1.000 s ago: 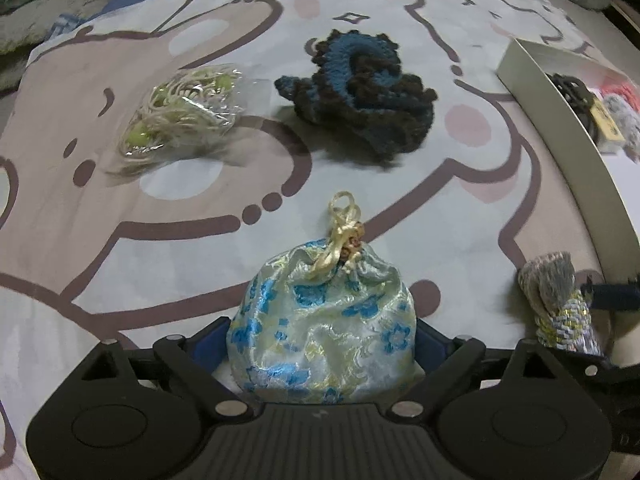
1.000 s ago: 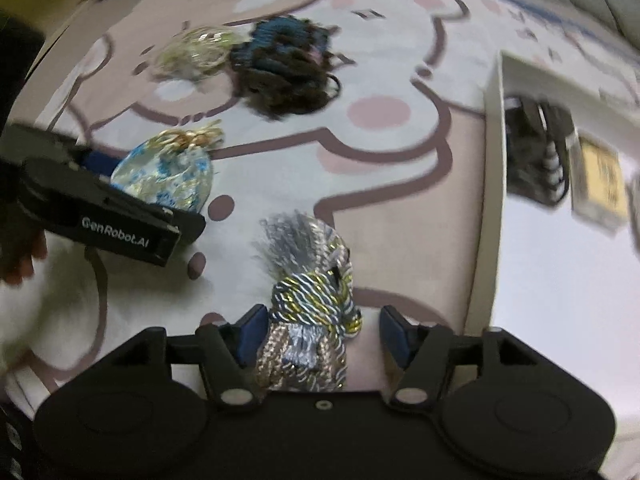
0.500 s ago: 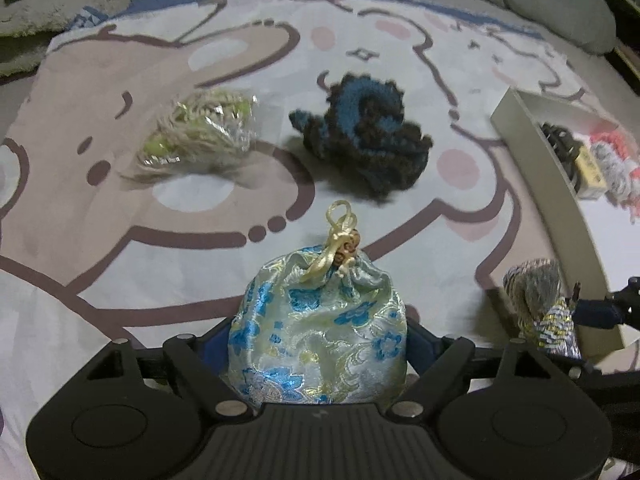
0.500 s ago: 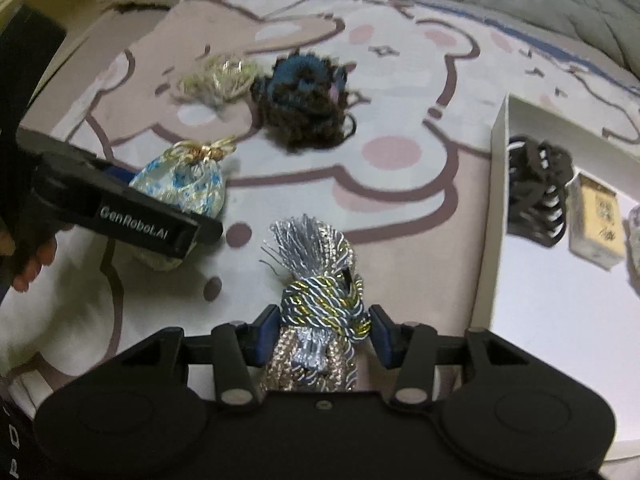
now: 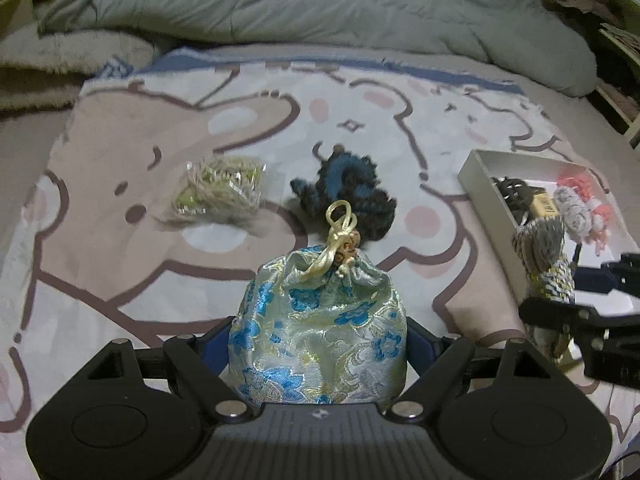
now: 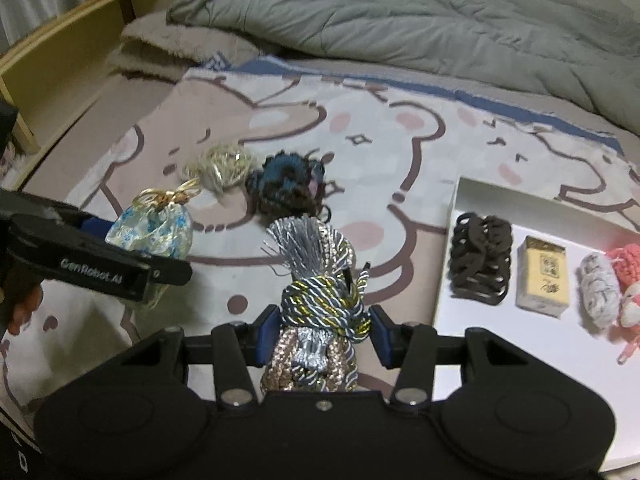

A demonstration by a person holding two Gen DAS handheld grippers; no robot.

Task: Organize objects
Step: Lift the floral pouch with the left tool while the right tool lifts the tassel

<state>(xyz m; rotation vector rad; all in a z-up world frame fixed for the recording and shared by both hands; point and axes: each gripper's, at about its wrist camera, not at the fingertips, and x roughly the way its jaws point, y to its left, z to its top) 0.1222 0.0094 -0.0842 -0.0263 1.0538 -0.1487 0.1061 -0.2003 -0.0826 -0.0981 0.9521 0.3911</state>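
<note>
A pale brocade drawstring pouch (image 5: 320, 336) with blue flowers and a gold cord sits between the pads of my left gripper (image 5: 319, 332), which is shut on it and holds it above the bear-print blanket (image 5: 120, 152). The same pouch (image 6: 152, 228) shows at the left of the right wrist view. My right gripper (image 6: 323, 320) is shut on a silver-and-gold tassel bundle (image 6: 320, 280), lifted beside the white box (image 6: 448, 240). On the blanket lie a blue-and-brown crochet piece (image 5: 348, 192) and a clear bag of cream and green threads (image 5: 220, 188).
The white box (image 5: 480, 184) holds a dark brown crochet item (image 6: 480, 260), a small beige carton (image 6: 542, 280), grey-white yarn (image 6: 598, 296) and a pink crochet piece (image 6: 628, 280). A grey duvet (image 5: 320, 8) lies behind. A wooden bed frame (image 6: 60, 60) runs along the left.
Both grippers have risen off the blanket with their loads and tilted upward, bringing the duvet into view. The right jaws closed onto the tassel bundle.
</note>
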